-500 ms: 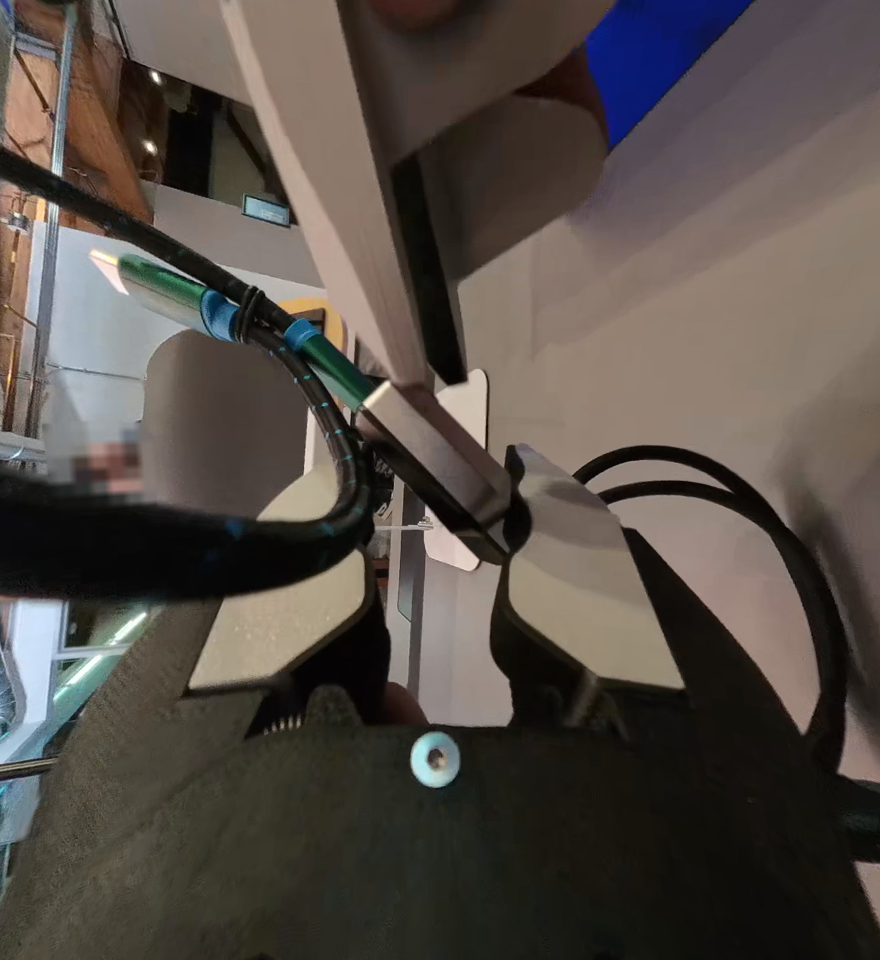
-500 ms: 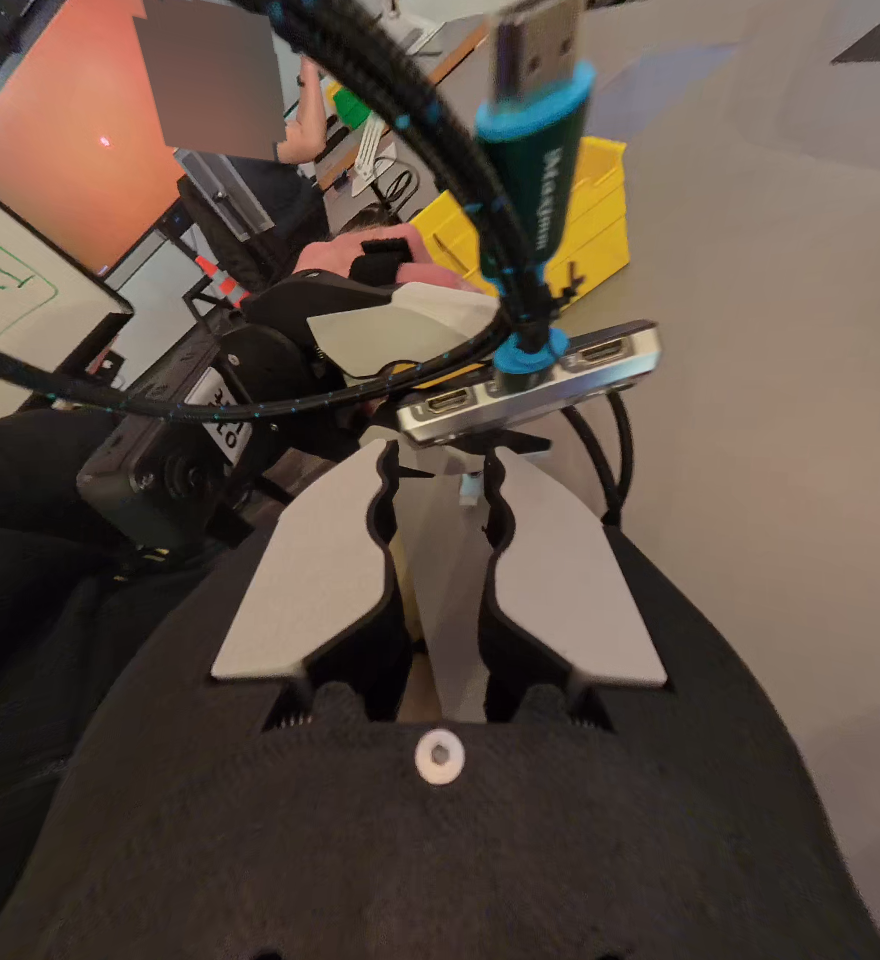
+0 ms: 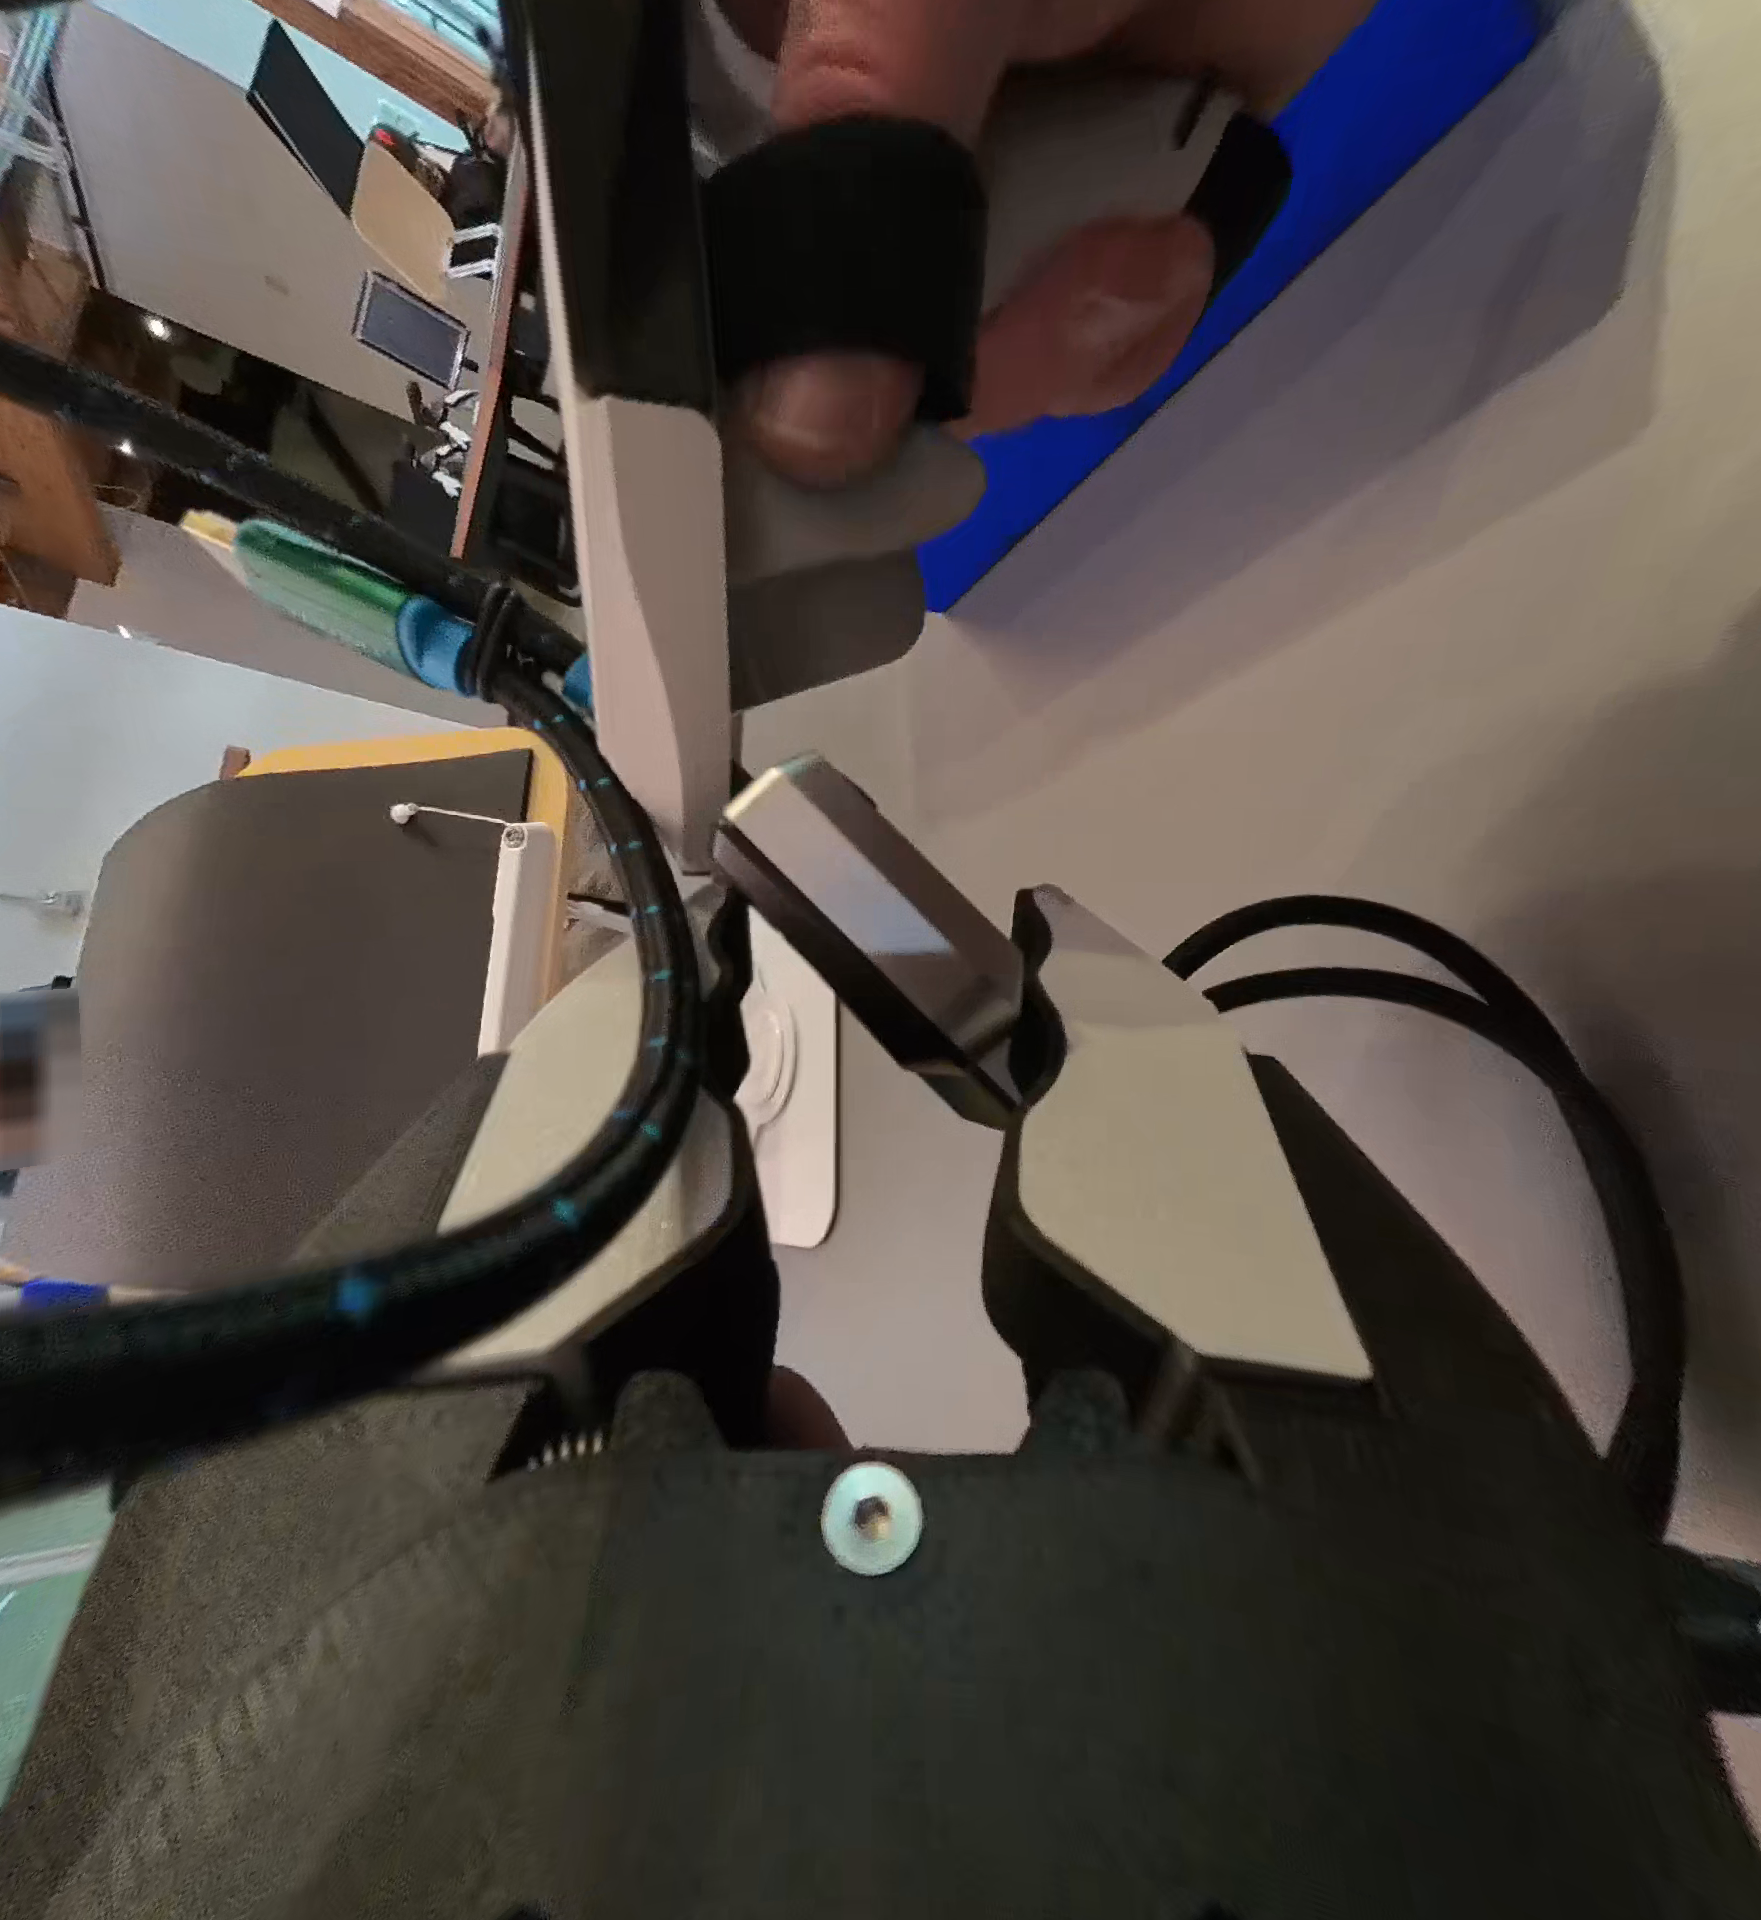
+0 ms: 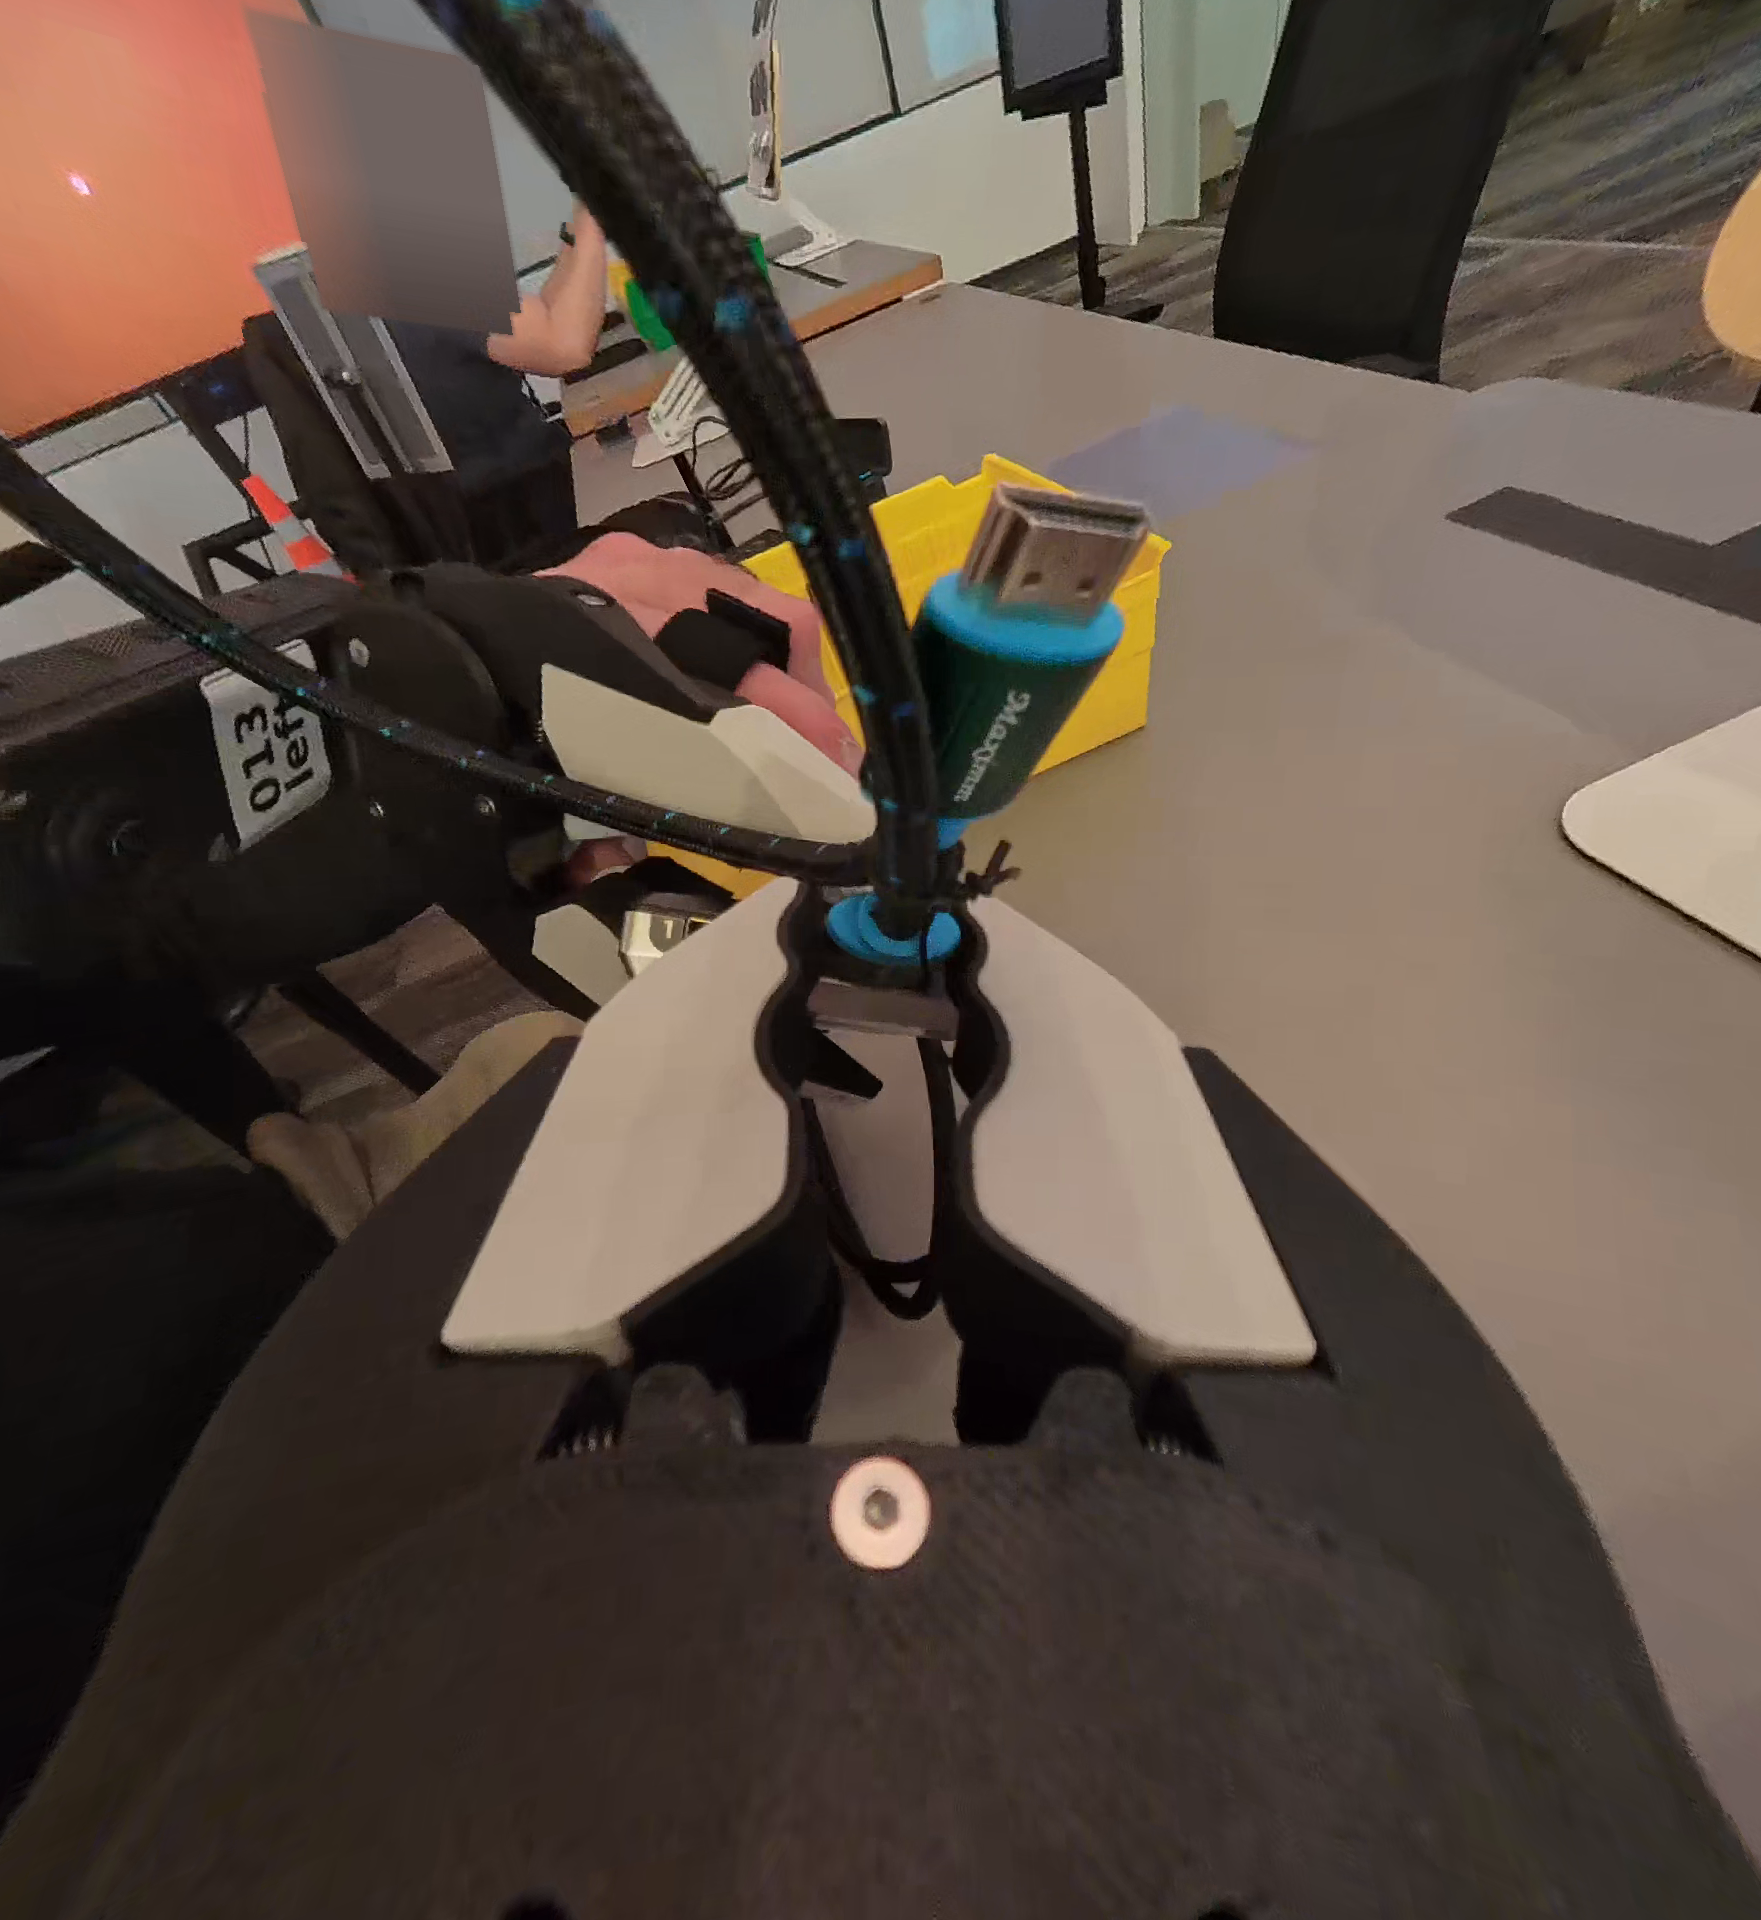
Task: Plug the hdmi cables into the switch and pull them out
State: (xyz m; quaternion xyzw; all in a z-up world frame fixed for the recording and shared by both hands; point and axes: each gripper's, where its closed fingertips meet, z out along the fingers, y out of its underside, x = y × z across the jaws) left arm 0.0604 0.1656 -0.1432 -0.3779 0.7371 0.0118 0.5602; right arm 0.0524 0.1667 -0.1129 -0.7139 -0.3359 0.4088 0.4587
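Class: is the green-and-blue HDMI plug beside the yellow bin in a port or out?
Out: the HDMI plug has its bare metal tip pointing up, clear of any port.

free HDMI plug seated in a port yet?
No, the free plug sticks up in open air in the right wrist view, its metal end bare, over the yellow bin.

Silver switch (image 3: 860, 925) tilted, green-blue HDMI plug (image 4: 1021, 665) loose, another seemingly inserted (image 4: 881, 935)

The grey desk (image 4: 1375, 935) carries a yellow bin (image 4: 1115, 665) near its far edge, a white mat (image 4: 1728, 831) at right, and dark flat patches (image 4: 1624, 540) beyond.
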